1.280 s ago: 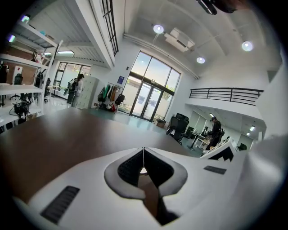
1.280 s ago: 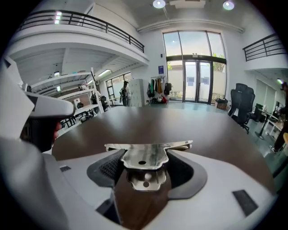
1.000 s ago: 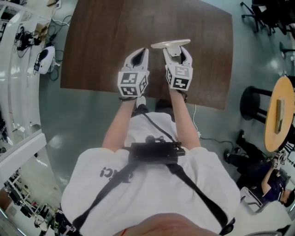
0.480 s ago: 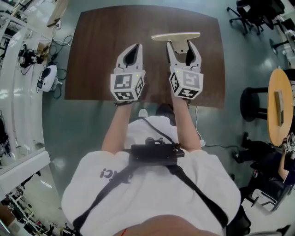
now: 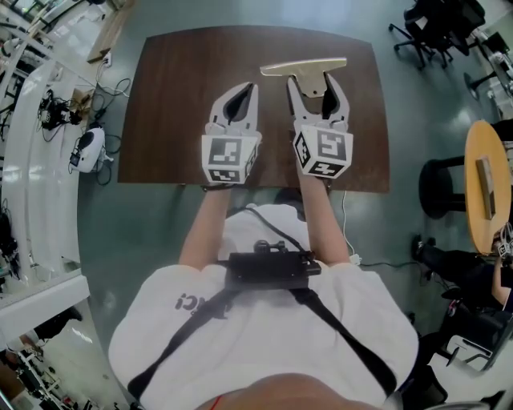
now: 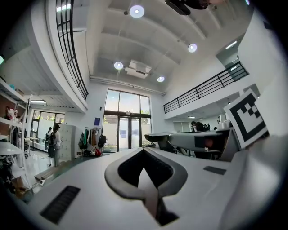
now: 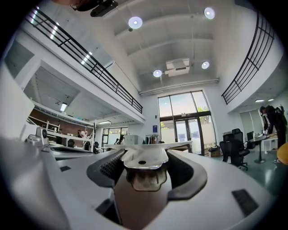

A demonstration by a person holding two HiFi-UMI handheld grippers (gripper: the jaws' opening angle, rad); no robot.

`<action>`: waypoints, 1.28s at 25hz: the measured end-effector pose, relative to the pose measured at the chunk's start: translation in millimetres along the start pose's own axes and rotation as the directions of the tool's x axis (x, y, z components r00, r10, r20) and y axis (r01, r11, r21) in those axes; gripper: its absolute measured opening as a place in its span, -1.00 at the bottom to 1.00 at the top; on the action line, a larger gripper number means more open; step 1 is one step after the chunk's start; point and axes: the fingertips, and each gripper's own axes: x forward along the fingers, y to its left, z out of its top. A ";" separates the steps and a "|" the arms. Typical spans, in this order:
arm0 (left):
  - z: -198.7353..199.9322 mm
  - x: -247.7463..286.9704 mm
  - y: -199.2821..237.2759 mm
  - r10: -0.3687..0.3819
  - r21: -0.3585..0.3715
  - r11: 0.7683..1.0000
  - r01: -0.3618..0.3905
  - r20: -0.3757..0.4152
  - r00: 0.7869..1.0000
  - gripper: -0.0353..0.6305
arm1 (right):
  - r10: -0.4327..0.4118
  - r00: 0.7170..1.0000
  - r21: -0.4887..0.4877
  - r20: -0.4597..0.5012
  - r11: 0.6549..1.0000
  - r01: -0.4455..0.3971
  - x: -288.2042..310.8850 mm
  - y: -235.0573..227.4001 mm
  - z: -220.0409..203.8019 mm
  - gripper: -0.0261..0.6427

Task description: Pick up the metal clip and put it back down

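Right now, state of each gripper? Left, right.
Left gripper: closed, nothing between the jaws.
Right gripper: closed on the metal clip.

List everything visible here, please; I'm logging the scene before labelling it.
table: one, dark brown wood, in front of the person
metal clip: one, pale silver, T-shaped, held over the table's far edge
round table: one, light wood, right edge
stool: one, black, beside the round table
office chairs: a few, black, upper right corner
device: one, white, on the floor left of the table
left gripper: one, white, jaws together and empty, over the table
right gripper: one, white, shut on the metal clip
shirt: one, white, crossed by black straps
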 end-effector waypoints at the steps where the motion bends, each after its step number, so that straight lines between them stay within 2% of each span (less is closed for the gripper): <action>1: 1.2 2.2 0.3 -0.007 -0.012 1.000 0.007 -0.001 1.000 -0.86 | -0.008 1.000 -0.005 0.000 1.000 0.008 0.7 -1.4 2.1 -0.02; 5: 5.2 16.0 -7.3 -0.042 -0.055 0.998 0.042 0.000 0.999 -0.86 | -0.053 0.999 -0.018 0.005 0.998 0.053 -4.1 -20.2 10.7 -0.02; 13: -2.1 60.4 -60.9 -0.168 -0.095 0.981 0.168 0.002 0.986 -0.86 | -0.204 0.979 -0.016 -0.005 0.979 0.203 -32.3 -93.6 3.6 -0.02; 22: -19.0 120.7 -135.1 -0.322 -0.134 0.939 0.316 -0.022 0.947 -0.86 | -0.329 0.943 -0.011 -0.044 0.944 0.329 -53.2 -182.4 -15.1 -0.02; 32: -58.4 178.0 -179.4 -0.410 -0.178 0.903 0.391 -0.087 0.908 -0.85 | -0.387 0.910 0.016 -0.150 0.919 0.394 -43.7 -251.6 -67.7 -0.02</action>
